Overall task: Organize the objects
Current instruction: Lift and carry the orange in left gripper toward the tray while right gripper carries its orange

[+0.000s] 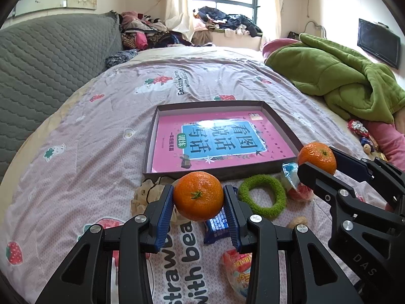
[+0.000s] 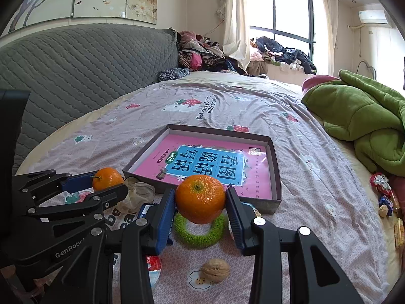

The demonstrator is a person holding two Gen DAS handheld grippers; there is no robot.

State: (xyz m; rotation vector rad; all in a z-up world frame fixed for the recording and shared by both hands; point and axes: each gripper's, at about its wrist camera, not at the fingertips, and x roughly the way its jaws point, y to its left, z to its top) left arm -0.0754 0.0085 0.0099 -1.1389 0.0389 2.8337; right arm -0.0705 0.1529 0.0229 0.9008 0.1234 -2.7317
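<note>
Each tool grips one orange: left tool (image 1: 198,196) holds the left orange (image 1: 198,195), right tool (image 2: 200,198) the right orange (image 2: 200,194). The box (image 1: 152,136), frame centre, holds only a book; the green ring (image 1: 263,195) and walnut (image 2: 215,269) remain on the bed.

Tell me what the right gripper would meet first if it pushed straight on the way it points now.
Probably the near wall of the shallow grey cardboard box holding a pink book. The right gripper, shut on a round orange mandarin, points that way over the green fuzzy ring; depth is unclear.
</note>
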